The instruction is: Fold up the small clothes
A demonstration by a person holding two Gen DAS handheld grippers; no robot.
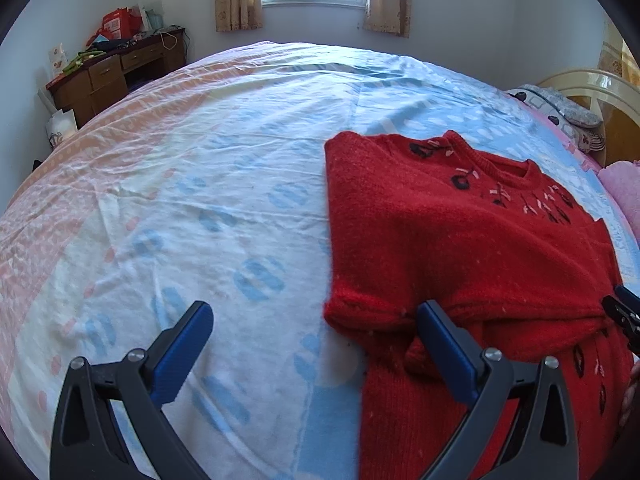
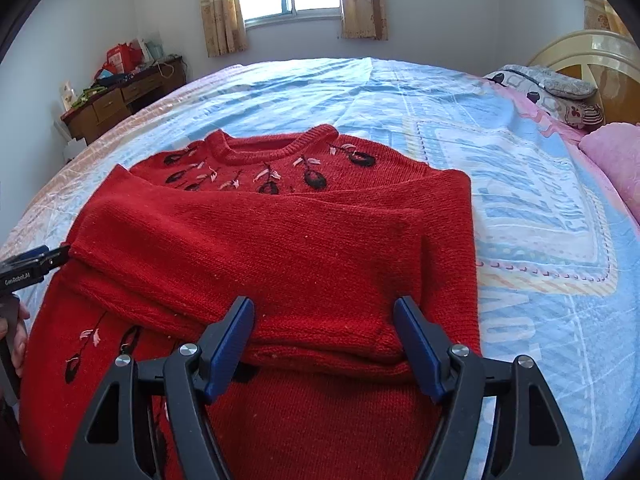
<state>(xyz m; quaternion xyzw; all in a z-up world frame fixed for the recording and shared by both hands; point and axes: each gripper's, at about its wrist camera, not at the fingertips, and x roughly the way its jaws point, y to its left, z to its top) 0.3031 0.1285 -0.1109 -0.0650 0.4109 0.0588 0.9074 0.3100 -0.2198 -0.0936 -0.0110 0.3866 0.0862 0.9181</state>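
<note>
**Both grippers open over a half-folded red sweater**

Right gripper (image 2: 324, 344) hangs over the sweater's middle with its blue fingers spread wide and nothing between them. In the left wrist view, the left gripper (image 1: 316, 344) is likewise spread apart and empty, one finger over the bare bedsheet (image 1: 224, 184) and the other over the sweater's near left edge.

The red sweater (image 2: 280, 240) lies flat on the bed, neckline toward the window, embroidered flowers across its chest. Both sleeves appear folded across the body, one layered over the other, with their cuffs ending near the sides. The lower part of the body extends unfolded toward the cameras.

The likely remaining step is to bring the hem up over the crossed sleeves. The risks follow from the knit: it is thick and soft, so a pinch on only the top layer would lift a sleeve and undo the crossing. If the two grippers grasp at uneven heights or lift at different rates, the fold line could skew. Dragging rather than lifting could bunch the loose sheet underneath and shift the whole garment.
</note>
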